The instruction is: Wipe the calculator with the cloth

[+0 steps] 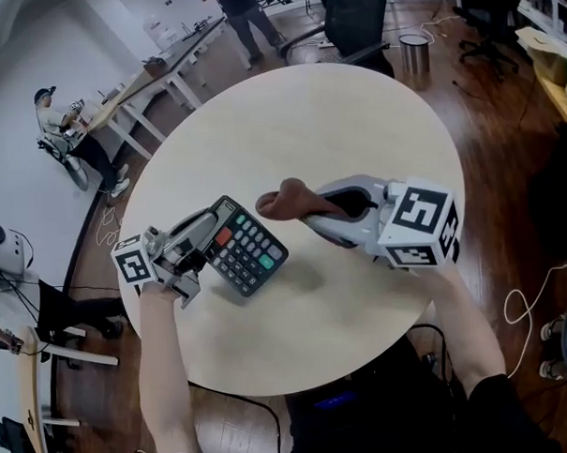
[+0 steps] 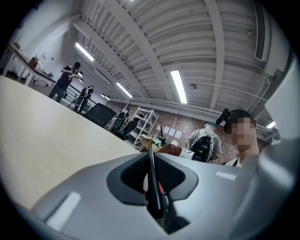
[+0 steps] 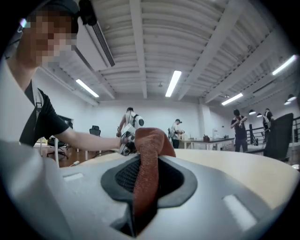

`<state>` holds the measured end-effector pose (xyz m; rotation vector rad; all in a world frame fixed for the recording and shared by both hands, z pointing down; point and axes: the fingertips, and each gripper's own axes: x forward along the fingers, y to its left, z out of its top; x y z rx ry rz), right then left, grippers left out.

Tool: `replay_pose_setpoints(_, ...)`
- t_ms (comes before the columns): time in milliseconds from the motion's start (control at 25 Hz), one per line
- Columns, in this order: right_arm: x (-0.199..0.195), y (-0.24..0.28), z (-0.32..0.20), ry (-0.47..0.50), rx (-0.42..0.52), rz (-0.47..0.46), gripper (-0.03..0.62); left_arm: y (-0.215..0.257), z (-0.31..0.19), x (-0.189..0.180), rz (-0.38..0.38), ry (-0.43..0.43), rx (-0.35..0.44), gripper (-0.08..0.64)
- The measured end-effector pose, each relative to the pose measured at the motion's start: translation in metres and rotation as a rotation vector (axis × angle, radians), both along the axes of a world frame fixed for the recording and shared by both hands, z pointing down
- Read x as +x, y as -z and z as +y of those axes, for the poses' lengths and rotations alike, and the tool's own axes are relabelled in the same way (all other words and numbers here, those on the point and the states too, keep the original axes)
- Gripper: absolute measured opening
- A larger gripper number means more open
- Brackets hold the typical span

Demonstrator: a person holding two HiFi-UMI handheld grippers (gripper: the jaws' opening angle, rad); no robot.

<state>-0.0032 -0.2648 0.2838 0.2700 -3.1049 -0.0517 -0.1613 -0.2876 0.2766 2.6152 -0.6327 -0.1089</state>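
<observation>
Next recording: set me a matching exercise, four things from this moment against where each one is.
Things:
1. black calculator with a red key
2. brown cloth
3. round beige table
4. silver cylindrical bin

Places:
A. on the wooden floor beyond the table
B. clamped in the right tongs
C. clamped by its edge in the left tongs
D. beneath both tongs

Pairs: 1-C, 2-B, 3-D, 4-A

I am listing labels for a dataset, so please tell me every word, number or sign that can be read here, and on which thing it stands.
No text reads clearly.
Calculator keys: marks too small to read.
Marker cubes: black-and-white square patterns, no letters.
Sheets on the brick wall, left gripper view: too small to read.
</observation>
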Motion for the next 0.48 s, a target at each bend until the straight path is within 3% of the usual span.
replay_pose_setpoints(80,-0.013,0.027,-0.001,0.05,0.026,-0.085,0.077,0.014,0.018,0.008,0.099,-0.037,0.019,0.054)
replay_pose_setpoints(200,-0.047,0.059,0.012,0.149,0.066,-0.136,0.077,0.026,0.048,0.019,0.217,-0.098,0.026,0.054)
replay_pose_setpoints(360,-0.071,0.081,0.031,0.287,0.095,-0.124,0.077,0.033,0.072,0.045,0.297,-0.16,0.02,0.054)
replay_pose_setpoints(480,-0.066,0.075,0.044,0.367,0.061,-0.111,0.077,0.035,0.079,0.049,0.343,-0.158,0.014,0.054)
